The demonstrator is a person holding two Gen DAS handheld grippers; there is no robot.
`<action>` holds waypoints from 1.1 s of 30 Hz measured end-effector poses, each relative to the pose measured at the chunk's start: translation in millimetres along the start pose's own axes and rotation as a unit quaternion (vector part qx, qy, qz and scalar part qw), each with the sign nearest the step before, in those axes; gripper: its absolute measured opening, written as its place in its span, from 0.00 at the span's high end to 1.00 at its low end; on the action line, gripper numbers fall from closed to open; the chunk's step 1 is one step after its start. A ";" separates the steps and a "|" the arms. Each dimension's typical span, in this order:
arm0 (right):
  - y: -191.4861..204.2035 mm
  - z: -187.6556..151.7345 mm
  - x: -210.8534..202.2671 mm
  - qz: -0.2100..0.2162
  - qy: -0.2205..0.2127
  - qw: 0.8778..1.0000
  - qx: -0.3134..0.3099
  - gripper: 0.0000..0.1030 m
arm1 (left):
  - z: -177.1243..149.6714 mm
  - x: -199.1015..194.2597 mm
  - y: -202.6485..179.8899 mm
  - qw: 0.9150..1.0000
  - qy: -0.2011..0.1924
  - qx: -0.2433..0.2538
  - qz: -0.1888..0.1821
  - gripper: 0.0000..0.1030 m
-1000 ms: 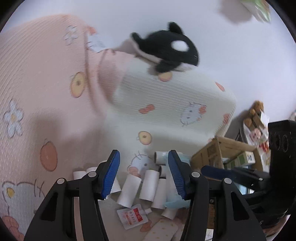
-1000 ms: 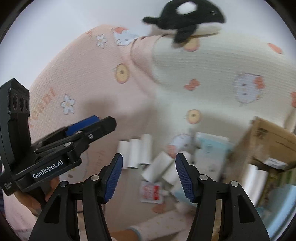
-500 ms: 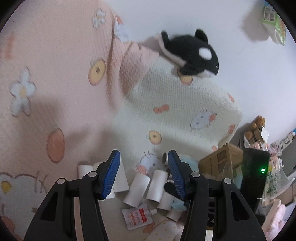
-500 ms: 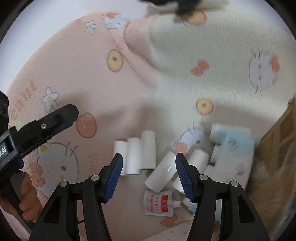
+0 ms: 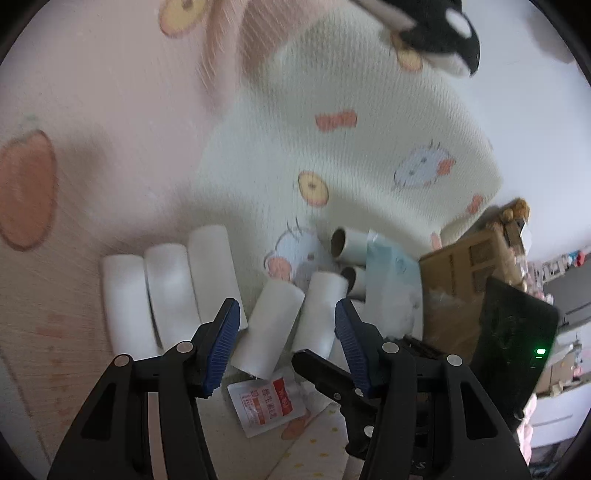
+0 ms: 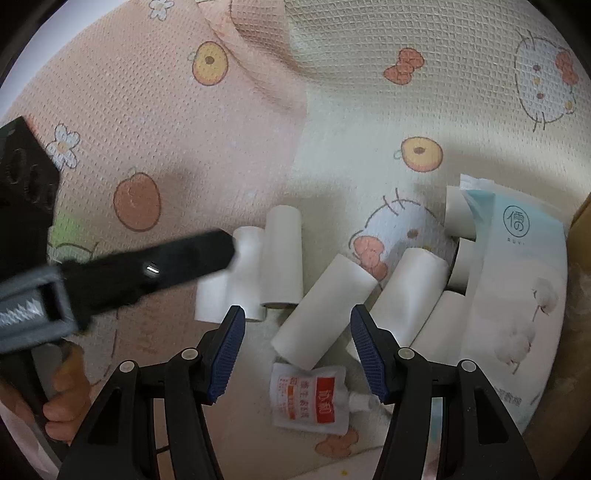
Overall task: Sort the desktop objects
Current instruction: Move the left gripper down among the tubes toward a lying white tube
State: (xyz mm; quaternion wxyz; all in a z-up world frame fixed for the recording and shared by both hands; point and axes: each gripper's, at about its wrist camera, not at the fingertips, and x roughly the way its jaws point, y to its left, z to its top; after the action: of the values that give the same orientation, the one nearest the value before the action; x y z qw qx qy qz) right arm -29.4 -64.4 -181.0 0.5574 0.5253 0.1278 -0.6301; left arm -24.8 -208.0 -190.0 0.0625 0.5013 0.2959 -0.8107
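Note:
Several white paper rolls lie in a heap on a cartoon-print blanket (image 6: pixel 155 122). Three rolls (image 5: pixel 170 291) lie side by side at the left; a tilted roll (image 5: pixel 269 332) shows in the gap of my left gripper (image 5: pixel 286 343), which hangs open above it without touching. My right gripper (image 6: pixel 297 354) is open too, over another slanted roll (image 6: pixel 325 317) and a small red-labelled pouch (image 6: pixel 310 400). A pale blue tissue pack (image 6: pixel 517 288) lies at the right of the heap. The left gripper's black finger (image 6: pixel 159 266) crosses the right wrist view, with a person's hand (image 6: pixel 62 391) below it.
A brown cardboard box (image 5: pixel 465 280) stands right of the tissue pack. A black-and-white orca plush (image 5: pixel 436 33) sits on top of the cream blanket mound (image 5: pixel 369 147). Two cardboard tubes (image 5: pixel 347 240) lie behind the rolls. The right gripper's black body (image 5: pixel 517 332) fills the lower right of the left wrist view.
Both grippers have come down toward the heap of rolls, which now looks larger. The plush has slid to the top edge of the left wrist view. Jaw gaps are unchanged.

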 end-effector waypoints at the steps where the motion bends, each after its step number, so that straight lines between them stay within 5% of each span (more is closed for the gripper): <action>1: -0.4 -2.5 -0.3 0.006 -0.009 1.000 -0.004 0.45 | -2.0 5.2 -0.8 1.000 0.007 0.006 0.003 0.44; 12: 11.2 -31.1 28.0 -0.029 -0.005 0.995 -0.095 0.45 | -22.9 52.4 12.3 0.997 0.074 -0.001 0.010 0.44; 23: 3.8 -34.3 36.9 -0.013 -0.003 0.995 -0.101 0.45 | -33.4 87.2 16.1 0.993 0.108 0.006 0.046 0.44; 33: 0.7 -31.9 38.5 0.008 0.001 0.997 -0.082 0.45 | -37.6 83.5 20.5 0.997 0.080 -0.010 -0.013 0.56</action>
State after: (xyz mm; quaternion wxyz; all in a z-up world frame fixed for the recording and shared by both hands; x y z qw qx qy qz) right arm -5.6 -62.7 -225.0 0.6032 0.4795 0.1753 -0.6128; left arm -28.4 -188.1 -281.7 0.0331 0.5602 0.3149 -0.7654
